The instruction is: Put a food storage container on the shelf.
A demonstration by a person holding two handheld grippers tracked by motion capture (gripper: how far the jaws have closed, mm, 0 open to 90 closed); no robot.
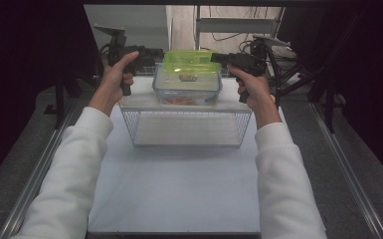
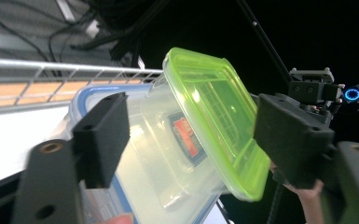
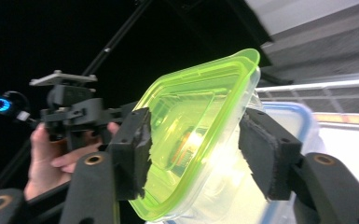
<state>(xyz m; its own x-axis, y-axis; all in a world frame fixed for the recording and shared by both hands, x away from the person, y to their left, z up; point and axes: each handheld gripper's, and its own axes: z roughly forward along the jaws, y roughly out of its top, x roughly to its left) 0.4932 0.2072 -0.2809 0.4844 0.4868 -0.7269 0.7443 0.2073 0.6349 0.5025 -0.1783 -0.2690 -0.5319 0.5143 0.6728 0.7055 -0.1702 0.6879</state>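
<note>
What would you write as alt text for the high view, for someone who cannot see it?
A person in white sleeves holds a black tool in each hand, the left tool and right tool on either side of a green-lidded container. It sits in a larger clear box on a wire basket on a white table.

A clear plastic container with a lime-green lid (image 1: 190, 59) sits nested in a larger clear container with a blue rim (image 1: 187, 87). A red-printed item (image 2: 189, 137) shows through the smaller box's wall. The pair rests on a wire basket (image 1: 186, 127) at the far middle of the white bench (image 1: 176, 189). Orange contents (image 1: 179, 100) lie in the lower container
</note>
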